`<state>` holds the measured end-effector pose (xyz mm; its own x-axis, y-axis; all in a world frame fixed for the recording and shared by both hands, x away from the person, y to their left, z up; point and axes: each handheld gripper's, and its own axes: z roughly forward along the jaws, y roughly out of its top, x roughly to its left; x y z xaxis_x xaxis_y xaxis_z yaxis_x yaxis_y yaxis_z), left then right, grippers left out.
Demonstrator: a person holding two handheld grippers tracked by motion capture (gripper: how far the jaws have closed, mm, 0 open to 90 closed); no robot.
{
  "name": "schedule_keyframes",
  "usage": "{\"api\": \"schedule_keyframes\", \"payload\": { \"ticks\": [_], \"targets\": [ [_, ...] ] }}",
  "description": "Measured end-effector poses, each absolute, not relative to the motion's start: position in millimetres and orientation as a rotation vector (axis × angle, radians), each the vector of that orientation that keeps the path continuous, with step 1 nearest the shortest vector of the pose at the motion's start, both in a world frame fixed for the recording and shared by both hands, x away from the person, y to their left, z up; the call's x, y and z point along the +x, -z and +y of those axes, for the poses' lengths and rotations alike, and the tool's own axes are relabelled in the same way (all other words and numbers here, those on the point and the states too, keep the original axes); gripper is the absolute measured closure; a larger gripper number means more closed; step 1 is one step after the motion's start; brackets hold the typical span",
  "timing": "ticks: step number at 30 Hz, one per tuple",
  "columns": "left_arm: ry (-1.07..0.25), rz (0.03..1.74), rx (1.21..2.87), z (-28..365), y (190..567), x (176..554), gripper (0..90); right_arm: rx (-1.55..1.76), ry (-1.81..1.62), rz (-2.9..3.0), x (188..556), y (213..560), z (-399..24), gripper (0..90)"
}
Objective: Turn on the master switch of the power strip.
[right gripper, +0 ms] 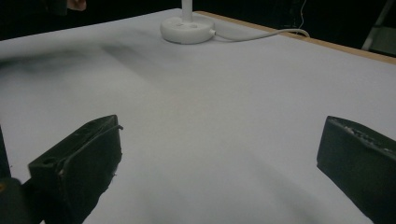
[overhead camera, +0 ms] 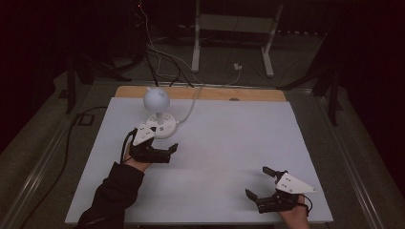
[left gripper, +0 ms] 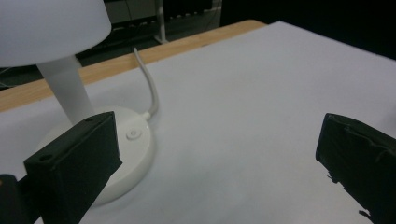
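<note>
A white table lamp stands at the table's back left, with a round shade (overhead camera: 155, 98), a thin stem and a disc base (overhead camera: 163, 126). Its white cable (overhead camera: 191, 107) runs off the far edge. My left gripper (overhead camera: 165, 141) is open right beside the base, on its near right side. In the left gripper view the base (left gripper: 135, 140) lies just past my left jaw, the shade (left gripper: 51, 28) looms above it, and nothing is between the jaws. My right gripper (overhead camera: 257, 182) rests open near the front right edge, far from the lamp base (right gripper: 187, 29).
A white sheet (overhead camera: 229, 143) covers the table, with a strip of bare wood (overhead camera: 248, 94) along the far edge. Behind the table stand a white metal frame (overhead camera: 234, 24) and loose cables with a plug (overhead camera: 237, 67) on the floor. The surroundings are dark.
</note>
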<state>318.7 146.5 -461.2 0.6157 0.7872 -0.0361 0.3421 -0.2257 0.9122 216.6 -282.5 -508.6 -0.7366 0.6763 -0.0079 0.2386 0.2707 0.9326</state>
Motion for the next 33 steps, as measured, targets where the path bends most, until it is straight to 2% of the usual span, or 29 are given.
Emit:
{"api": "schedule_keyframes", "payload": {
  "ticks": [14,22,29,33],
  "targets": [
    [-0.572,1.025,1.778,135.1,467.3,337.0,0.2,0.829,-1.471,2.140,216.4,508.0,-282.8,0.0],
    [-0.704,1.125,1.756,120.8,473.0,346.3,0.2,0.829,-1.475,2.140,216.4,507.8,-283.0,0.0],
    [-0.665,1.152,1.762,116.5,478.0,355.3,0.3,0.829,-1.481,2.139,216.5,507.7,-283.5,0.0],
    [-0.688,1.168,1.787,112.1,482.9,362.1,3.8,0.829,-1.484,2.139,216.7,507.8,-283.9,0.0]
  ]
}}
